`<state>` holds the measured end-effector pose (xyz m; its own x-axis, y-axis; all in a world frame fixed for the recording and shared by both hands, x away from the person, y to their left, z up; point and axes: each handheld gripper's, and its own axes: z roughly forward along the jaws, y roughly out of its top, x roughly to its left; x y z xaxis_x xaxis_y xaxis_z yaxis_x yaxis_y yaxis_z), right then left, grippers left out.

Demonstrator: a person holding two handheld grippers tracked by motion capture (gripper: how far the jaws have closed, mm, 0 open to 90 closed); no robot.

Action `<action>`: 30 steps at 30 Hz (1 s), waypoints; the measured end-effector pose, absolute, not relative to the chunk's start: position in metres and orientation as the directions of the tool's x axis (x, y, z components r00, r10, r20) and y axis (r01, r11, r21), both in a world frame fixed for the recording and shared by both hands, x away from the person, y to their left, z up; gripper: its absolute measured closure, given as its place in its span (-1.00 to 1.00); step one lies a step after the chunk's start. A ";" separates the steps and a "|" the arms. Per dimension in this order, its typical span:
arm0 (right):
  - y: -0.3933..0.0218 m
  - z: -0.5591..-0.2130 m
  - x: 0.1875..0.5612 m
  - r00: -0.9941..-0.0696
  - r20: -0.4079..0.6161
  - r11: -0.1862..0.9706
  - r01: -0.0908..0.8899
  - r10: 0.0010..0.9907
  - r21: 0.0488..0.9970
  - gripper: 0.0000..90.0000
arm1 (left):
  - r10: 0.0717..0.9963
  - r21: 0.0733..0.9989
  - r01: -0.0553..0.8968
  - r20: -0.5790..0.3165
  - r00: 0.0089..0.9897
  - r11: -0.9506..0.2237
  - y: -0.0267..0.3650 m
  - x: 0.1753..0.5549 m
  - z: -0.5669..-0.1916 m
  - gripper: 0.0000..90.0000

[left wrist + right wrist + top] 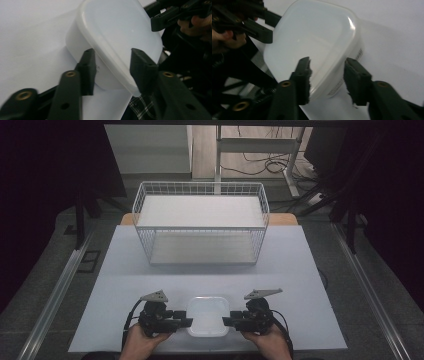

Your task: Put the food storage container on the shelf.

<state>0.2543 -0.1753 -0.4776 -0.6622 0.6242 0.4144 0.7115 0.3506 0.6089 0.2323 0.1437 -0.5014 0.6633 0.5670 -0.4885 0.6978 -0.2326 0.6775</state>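
Two black two-jaw grippers meet one white lidded plastic container at the near edge of the table. The left gripper [186, 322] points inward from the left, and its own view shows its jaws clamped over the container's [208, 316] edge, one above the lid rim and one against the side wall. The right gripper [227, 321] mirrors it from the right, jaws likewise closed on the opposite edge, one on the lid and one on the labelled side. The container sits squarely between the two grippers, resting on the pale table [125, 270].

Two hands come in from the bottom, the left hand [140, 340] and right hand [265, 340], each wrapped around its gripper's body, with the grippers held level and facing each other.

Farther back, at the table's centre, stands one white wire basket [200, 222], well apart from the container.
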 end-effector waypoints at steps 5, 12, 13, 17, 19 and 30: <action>-0.179 -0.471 0.252 -0.644 0.391 0.297 0.699 0.658 0.651 0.67 | 0.596 0.709 0.686 -0.484 0.641 -0.163 0.147 0.232 -0.498 0.67; -0.175 -0.470 0.252 -0.648 0.330 0.288 0.659 0.686 0.695 0.74 | 0.633 0.720 0.679 -0.460 0.623 -0.144 0.145 0.236 -0.498 0.78; -0.175 -0.470 0.253 -0.649 0.325 0.287 0.654 0.687 0.700 0.74 | 0.634 0.721 0.678 -0.459 0.622 -0.143 0.145 0.236 -0.497 0.78; -0.175 -0.465 0.254 -0.658 0.318 0.275 0.635 0.683 0.722 0.74 | 0.633 0.734 0.664 -0.450 0.630 -0.140 0.146 0.239 -0.489 0.78; -0.176 -0.460 0.256 -0.663 0.313 0.270 0.623 0.680 0.734 0.74 | 0.636 0.742 0.656 -0.441 0.633 -0.139 0.145 0.242 -0.483 0.78; -0.173 -0.429 0.277 -0.694 0.274 0.249 0.554 0.666 0.795 0.74 | 0.651 0.785 0.605 -0.391 0.651 -0.134 0.150 0.263 -0.445 0.78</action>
<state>0.2765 -0.1729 -0.4289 -0.6936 0.6661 0.2742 0.5535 0.2494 0.7946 0.2625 0.1497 -0.4454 0.6512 0.6506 -0.3907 0.6051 -0.1343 0.7848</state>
